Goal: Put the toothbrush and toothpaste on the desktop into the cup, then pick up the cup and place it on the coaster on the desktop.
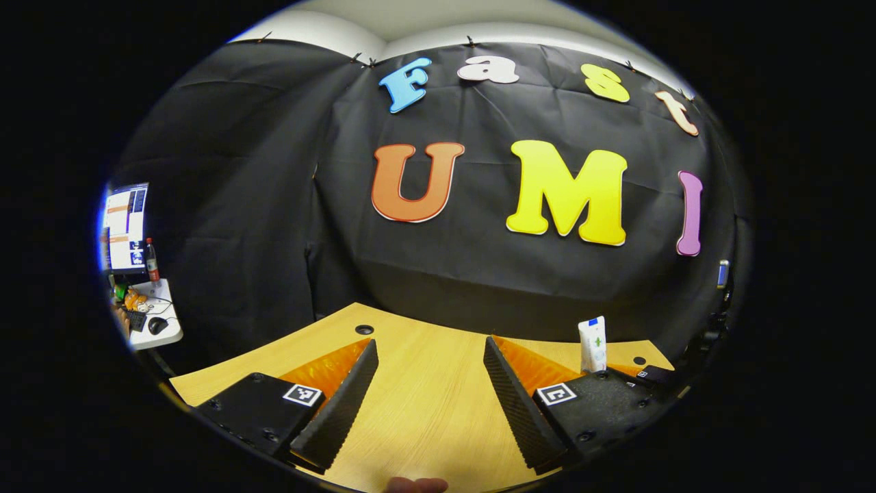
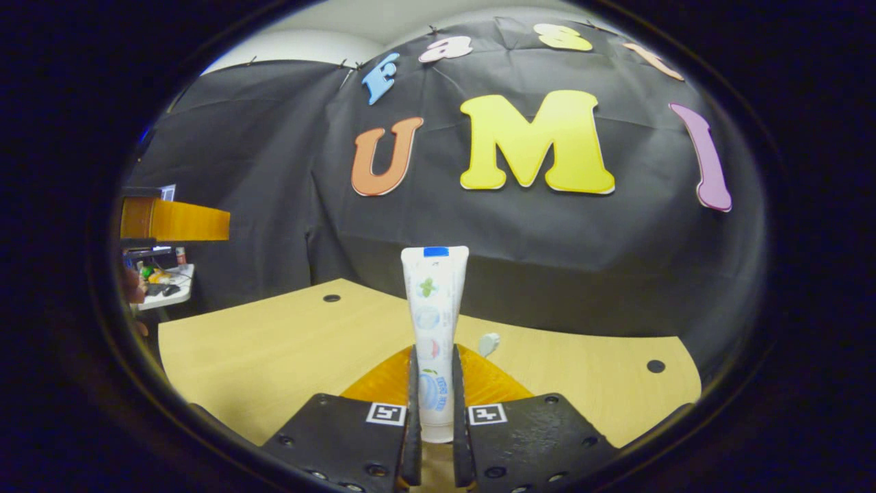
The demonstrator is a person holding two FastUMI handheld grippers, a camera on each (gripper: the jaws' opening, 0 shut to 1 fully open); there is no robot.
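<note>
The toothpaste stands upright between the fingers of the right gripper, its long axis running straight up from the jaws, crimped flat end on top and its lower end down between the fingers; both fingers press on its sides, so that gripper is clamped on the tube. In the left gripper view the same tube shows farther off to the right, upright above the desk, with part of the other gripper just beside its base. The tube seems held off the desk rather than resting on it, though its foot is hidden by the fingers. A small pale thing lies on the desk beyond the tube; it is too small to tell what it is. Where the cup, toothbrush and coaster lie I cannot tell. The left gripper has its fingers wide apart with bare desk between them and holds nothing. A fingertip shows at the bottom edge of that view. As a judgement: the right hand has the tube, so getting it into the cup turns on keeping that long axis near vertical and lowering it over the cup's mouth, wherever that stands; the left gripper is free to take the toothbrush.
</note>
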